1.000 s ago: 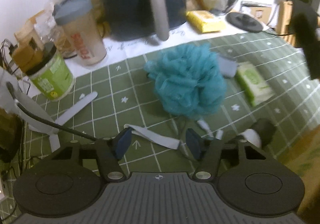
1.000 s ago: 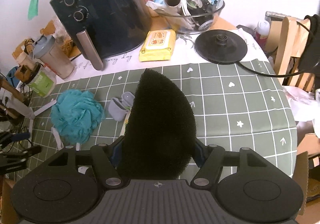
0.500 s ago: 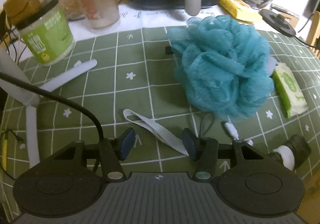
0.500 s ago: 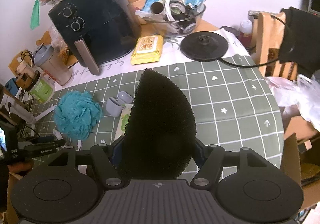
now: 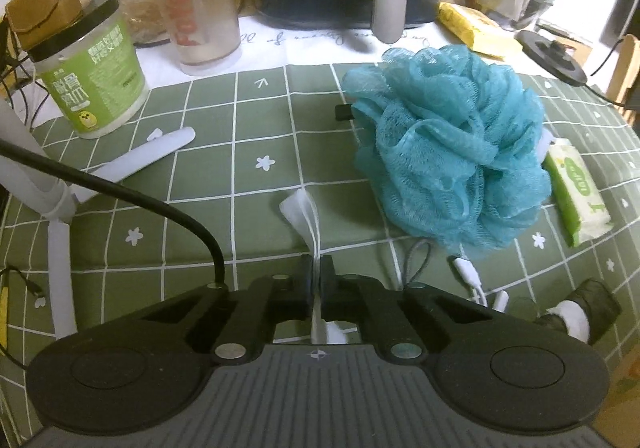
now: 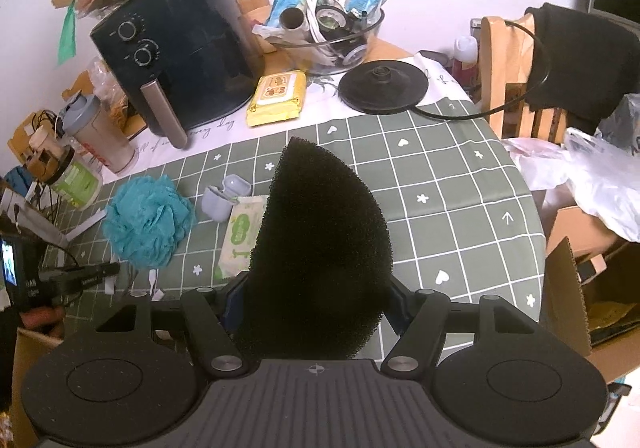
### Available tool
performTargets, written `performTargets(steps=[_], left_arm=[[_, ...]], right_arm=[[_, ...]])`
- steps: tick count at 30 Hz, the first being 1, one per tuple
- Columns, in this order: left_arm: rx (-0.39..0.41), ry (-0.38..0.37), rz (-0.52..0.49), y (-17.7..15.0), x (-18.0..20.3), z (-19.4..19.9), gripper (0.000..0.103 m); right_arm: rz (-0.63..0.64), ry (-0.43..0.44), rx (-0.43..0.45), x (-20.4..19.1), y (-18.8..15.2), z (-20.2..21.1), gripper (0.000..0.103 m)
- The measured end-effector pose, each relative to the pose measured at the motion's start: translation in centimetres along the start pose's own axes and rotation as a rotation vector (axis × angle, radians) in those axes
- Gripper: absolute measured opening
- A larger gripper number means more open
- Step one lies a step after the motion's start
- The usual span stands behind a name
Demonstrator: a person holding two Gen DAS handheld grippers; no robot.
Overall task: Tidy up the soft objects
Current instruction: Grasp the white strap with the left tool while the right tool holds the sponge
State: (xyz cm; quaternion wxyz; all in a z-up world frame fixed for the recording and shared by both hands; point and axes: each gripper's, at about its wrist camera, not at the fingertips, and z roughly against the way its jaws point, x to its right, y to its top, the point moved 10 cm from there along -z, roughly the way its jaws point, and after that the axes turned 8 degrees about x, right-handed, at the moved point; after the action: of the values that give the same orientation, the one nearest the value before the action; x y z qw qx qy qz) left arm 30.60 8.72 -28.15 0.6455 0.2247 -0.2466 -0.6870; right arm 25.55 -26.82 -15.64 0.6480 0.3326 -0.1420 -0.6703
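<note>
Both grippers loaded over the green checked tablecloth (image 6: 460, 183).

Landmark: the teal bath pouf (image 5: 448, 159), resting on the cloth in front of the black air fryer (image 6: 180, 47). The black foam sponge (image 6: 320, 248) is the largest soft item; it stands up between the jaws of the right gripper (image 6: 316, 300), which are spread wide and pressed against its sides, holding it above the cloth to the right of the pouf. A green wipes pack (image 5: 576, 191) lies just beside the pouf's right edge. The left gripper (image 5: 317, 280) has its jaws closed tight on a thin white strap (image 5: 304, 215), which runs out over the cloth just left of the pouf's near side.
</note>
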Motion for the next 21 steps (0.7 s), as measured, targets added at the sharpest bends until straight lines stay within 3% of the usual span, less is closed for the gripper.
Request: performTargets(steps=[21], left_arm=[[0.150,-0.066,0.072,3.9,0.9,10.8,0.003]], right_arm=[[0.095,0.135,0.090,-2.3,2.4,4.1,0.069]])
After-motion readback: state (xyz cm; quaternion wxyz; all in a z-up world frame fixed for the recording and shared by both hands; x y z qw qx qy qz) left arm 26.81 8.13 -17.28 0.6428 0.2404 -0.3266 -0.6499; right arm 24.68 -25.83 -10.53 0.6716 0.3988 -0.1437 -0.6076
